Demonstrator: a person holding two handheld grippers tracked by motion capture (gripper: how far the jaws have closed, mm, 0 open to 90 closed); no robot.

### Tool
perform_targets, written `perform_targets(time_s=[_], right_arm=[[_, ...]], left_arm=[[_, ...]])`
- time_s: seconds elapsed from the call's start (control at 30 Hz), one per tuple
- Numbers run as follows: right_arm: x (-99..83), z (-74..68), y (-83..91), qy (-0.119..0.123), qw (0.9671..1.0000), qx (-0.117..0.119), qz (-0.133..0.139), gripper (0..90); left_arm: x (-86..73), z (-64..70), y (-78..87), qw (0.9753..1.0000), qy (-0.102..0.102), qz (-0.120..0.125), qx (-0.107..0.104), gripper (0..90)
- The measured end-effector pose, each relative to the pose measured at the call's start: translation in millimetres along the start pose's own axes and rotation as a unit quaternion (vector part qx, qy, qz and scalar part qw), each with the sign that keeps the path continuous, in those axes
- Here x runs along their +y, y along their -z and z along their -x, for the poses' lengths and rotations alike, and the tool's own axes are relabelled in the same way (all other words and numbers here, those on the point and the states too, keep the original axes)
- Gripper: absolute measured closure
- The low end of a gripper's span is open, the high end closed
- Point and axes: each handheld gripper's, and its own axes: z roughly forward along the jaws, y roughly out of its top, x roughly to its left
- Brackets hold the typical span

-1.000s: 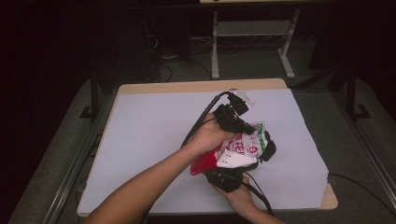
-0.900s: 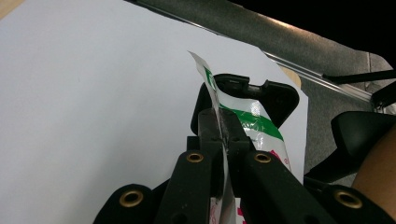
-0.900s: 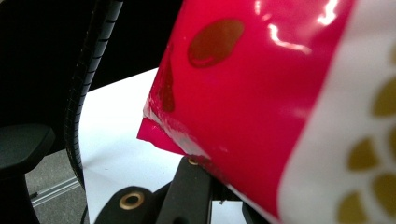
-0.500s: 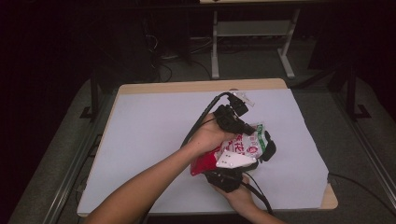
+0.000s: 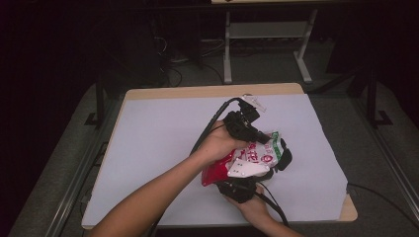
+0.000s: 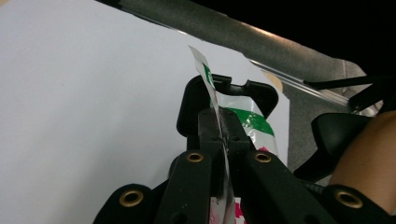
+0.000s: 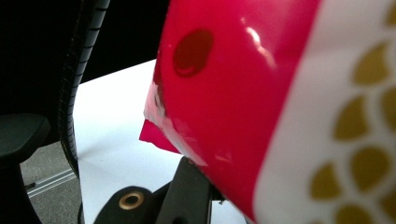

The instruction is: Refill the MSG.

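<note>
High view: nothing has shifted since before; the glossy red-and-white snack bag [image 5: 247, 160] is held above the white table [image 5: 148, 148], right of centre, between left gripper [image 5: 257, 136] and right gripper [image 5: 242, 187].
Left gripper view: jaws clamped on the bag's thin green-printed edge [image 6: 219, 102].
Right gripper view: crinkled red film with gold dots [image 7: 261, 102]; jaw state cannot be told.

Two black handheld grippers, the left gripper [image 5: 247, 126] and right gripper [image 5: 240, 189], show brass-ringed screw holes along their fingers [image 6: 211, 135]; black cables trail from each above the table [image 5: 148, 148], and both forearms are unsleeved.
</note>
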Motion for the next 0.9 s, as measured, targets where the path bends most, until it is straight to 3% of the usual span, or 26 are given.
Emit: perform_targets(time_s=[0.43, 0.9], right_arm=[[-1.3, -0.1, -1.1, 0.008, 0.9999, -0.005, -0.008, 90.0], [-1.5, 1.5, 0.0, 0.000, 0.9998, -0.016, -0.011, 90.0]], left_arm=[[-1.7, 2.3, 13.0, 0.9994, -0.007, 0.016, -0.029, 90.0], [-1.8, 4.4, 22.1, 0.9980, -0.016, 0.036, -0.048, 90.0]])
